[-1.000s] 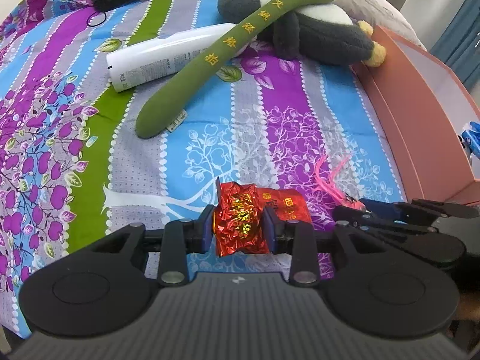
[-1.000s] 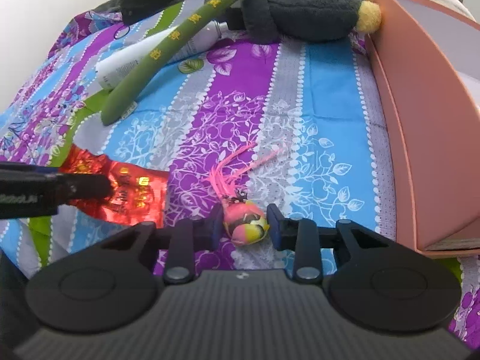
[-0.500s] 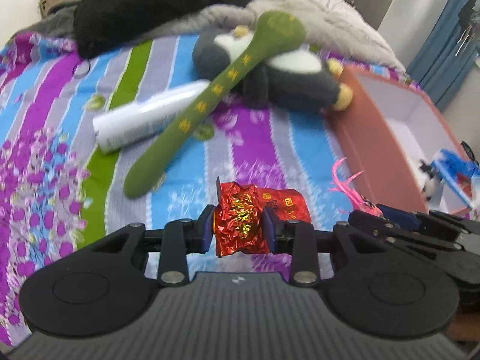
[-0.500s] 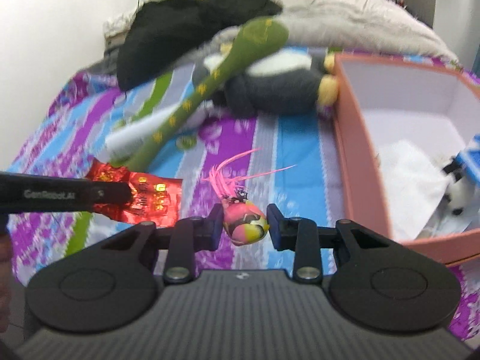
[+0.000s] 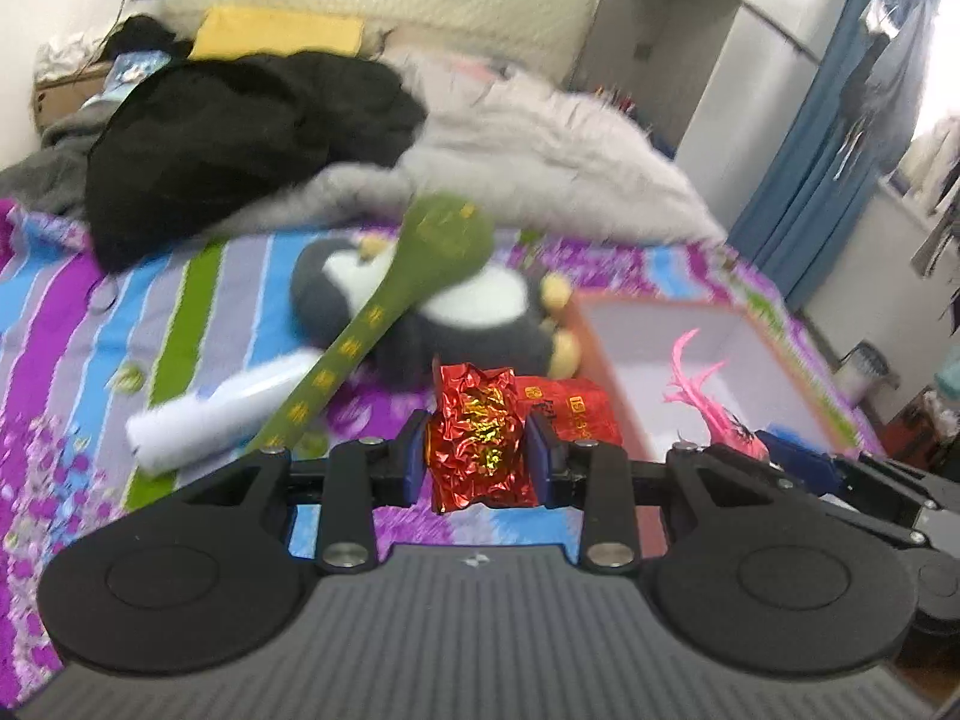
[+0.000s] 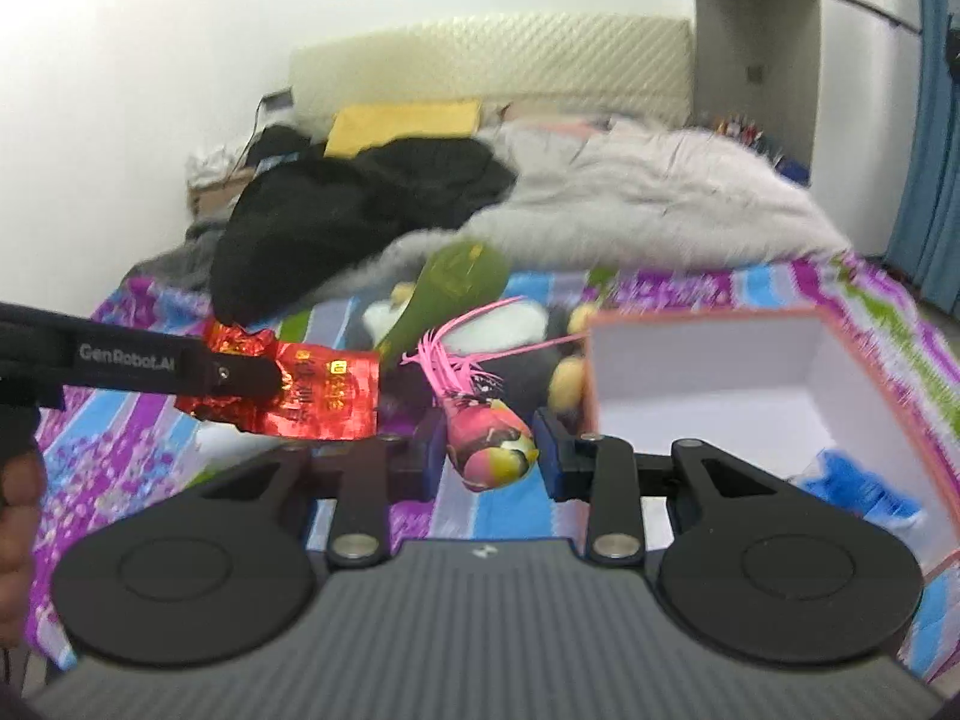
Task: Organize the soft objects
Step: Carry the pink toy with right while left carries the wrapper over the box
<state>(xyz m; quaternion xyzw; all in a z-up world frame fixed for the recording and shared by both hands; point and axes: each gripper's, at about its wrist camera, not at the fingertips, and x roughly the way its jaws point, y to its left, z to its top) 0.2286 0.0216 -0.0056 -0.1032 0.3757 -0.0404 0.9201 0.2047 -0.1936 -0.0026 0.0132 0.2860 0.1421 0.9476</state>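
My left gripper (image 5: 478,456) is shut on a crinkled red foil packet (image 5: 480,438) and holds it in the air above the bed; the packet also shows in the right wrist view (image 6: 300,390). My right gripper (image 6: 489,456) is shut on a pink and yellow soft toy with pink tassels (image 6: 489,441), also held up, just left of the open salmon box (image 6: 774,378). The toy's tassels show in the left wrist view (image 5: 696,384) in front of the box (image 5: 708,360).
On the striped bedsheet (image 5: 60,330) lie a grey plush penguin (image 5: 468,306), a long green plush stick (image 5: 384,312) and a white bottle (image 5: 228,408). Black clothes (image 5: 240,138) and a grey blanket (image 5: 540,162) are piled behind. Blue and white items (image 6: 858,486) lie in the box.
Both grippers have risen off the bedsheet with their objects and tilted up. The box's inside and the room behind the bed have come into view.
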